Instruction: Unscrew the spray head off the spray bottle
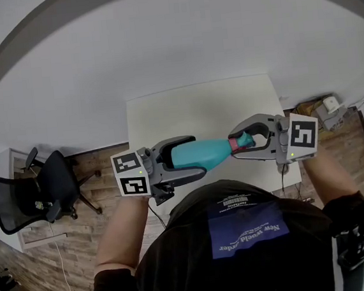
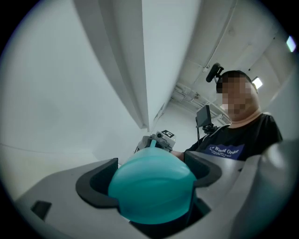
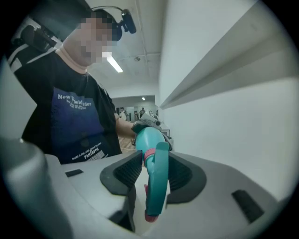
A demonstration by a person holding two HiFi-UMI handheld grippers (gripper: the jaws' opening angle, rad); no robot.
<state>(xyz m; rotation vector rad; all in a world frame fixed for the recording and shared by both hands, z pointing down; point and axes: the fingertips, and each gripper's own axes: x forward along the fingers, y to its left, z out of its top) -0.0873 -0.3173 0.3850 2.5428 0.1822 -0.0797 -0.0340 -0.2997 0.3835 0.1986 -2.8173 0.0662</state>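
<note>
Head view: the teal plastic spray bottle (image 1: 199, 153) is held in the air above the white table (image 1: 166, 111), in front of the person's chest. It lies roughly level, its long axis running left to right. Its rounded base sits in the left gripper (image 1: 184, 158) and its teal trigger spray head (image 1: 244, 141) points into the right gripper (image 1: 251, 140). The bottle rests on nothing, so if either grip gives way it would probably fall.

Left gripper view: the left gripper (image 2: 152, 179) is closed well short of fully around the wide, domed bottom of the spray bottle (image 2: 154, 191), with both dark pads against its sides. The body is smooth and round, so I judge that it may spin inside the pads when twisted. The thread then would not loosen. The bottle points away along the jaws, toward the right gripper (image 2: 159, 137).

Right gripper view: the right gripper (image 3: 153, 175) is partly closed on the spray head (image 3: 156, 182), with the pads on either side of it just below the pink collar (image 3: 148, 154). The head points toward the camera and the bottle body (image 3: 147, 137) stretches away behind it. The grip is on the narrow trigger part. A hard twist could flex or crack it, or the pads could ride off it, and turning off-axis might bind the thread.
</note>
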